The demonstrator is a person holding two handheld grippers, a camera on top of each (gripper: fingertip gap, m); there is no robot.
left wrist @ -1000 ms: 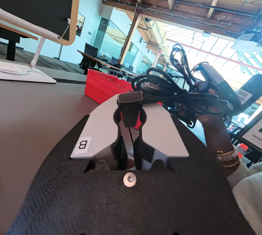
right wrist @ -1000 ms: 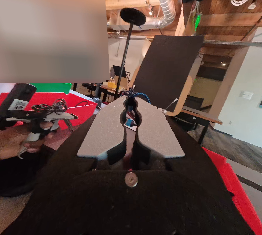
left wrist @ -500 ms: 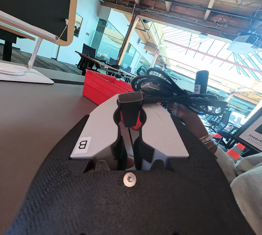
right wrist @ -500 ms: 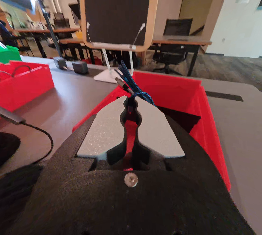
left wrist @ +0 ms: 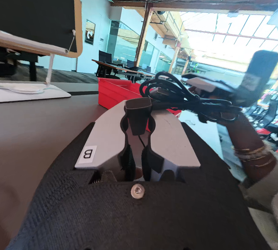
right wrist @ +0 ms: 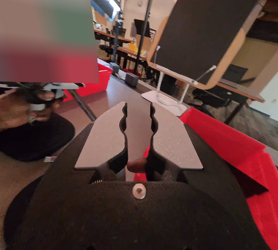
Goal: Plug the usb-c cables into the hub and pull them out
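**Hub in hand, nothing plugged yet**

While the left gripper (left wrist: 137, 116) is clamped on the dark hub (left wrist: 137, 112), its black cable bundle (left wrist: 180, 96) dangles beside a red bin (left wrist: 115, 90). Right gripper (right wrist: 138, 116) hangs spread apart with nothing in it. No usb-c plug looks seated, so basically all the plugging and pulling is left.

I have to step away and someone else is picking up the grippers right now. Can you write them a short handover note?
Left gripper: shut on the dark hub, a bundle of black cables hanging off it.
Right gripper: open and empty, above the grey table, beside the red bin.
Done: the blue braided cable it held half a second ago is released and out of view.
Left: whether any plugs remain seated can't be told; check, then continue plugging and pulling.
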